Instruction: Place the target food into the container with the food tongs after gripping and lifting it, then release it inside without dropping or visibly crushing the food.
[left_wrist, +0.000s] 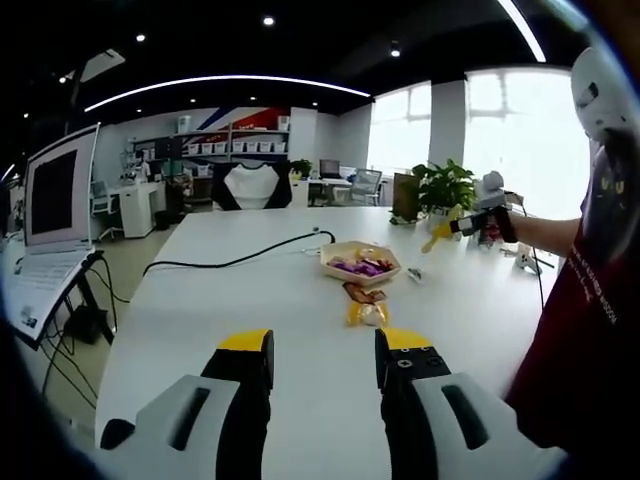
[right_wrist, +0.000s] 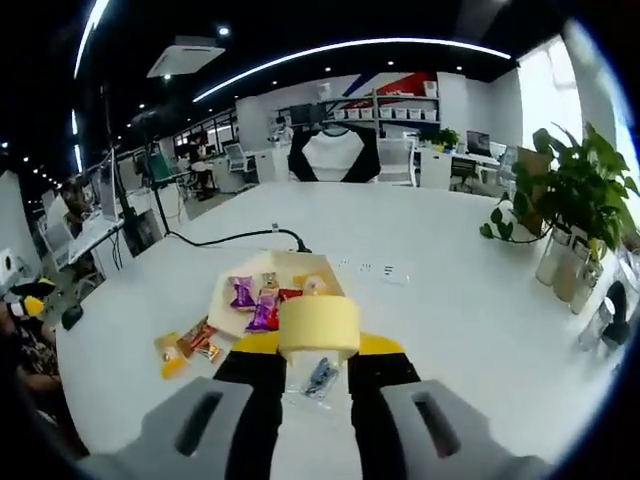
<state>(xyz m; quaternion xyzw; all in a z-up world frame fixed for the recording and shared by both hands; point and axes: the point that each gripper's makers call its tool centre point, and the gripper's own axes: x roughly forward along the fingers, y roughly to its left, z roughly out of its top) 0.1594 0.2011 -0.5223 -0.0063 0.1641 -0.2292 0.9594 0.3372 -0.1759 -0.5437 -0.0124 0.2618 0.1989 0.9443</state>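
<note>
Left hand-held gripper (left_wrist: 325, 365): jaws apart, empty, above white worktop (left_wrist: 250, 300). Right hand-held gripper (right_wrist: 318, 352): clamped on pale yellow tongs (right_wrist: 318, 328), over container (right_wrist: 272, 290) of wrapped snacks. Loose snacks (right_wrist: 188, 348) beside container.

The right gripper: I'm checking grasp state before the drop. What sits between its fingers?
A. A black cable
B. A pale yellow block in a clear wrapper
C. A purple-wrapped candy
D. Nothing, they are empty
B. In the right gripper view, the right gripper is closed on a pale yellow block with clear wrapper hanging below it, held in front of the container of wrapped snacks on the white table.
</note>
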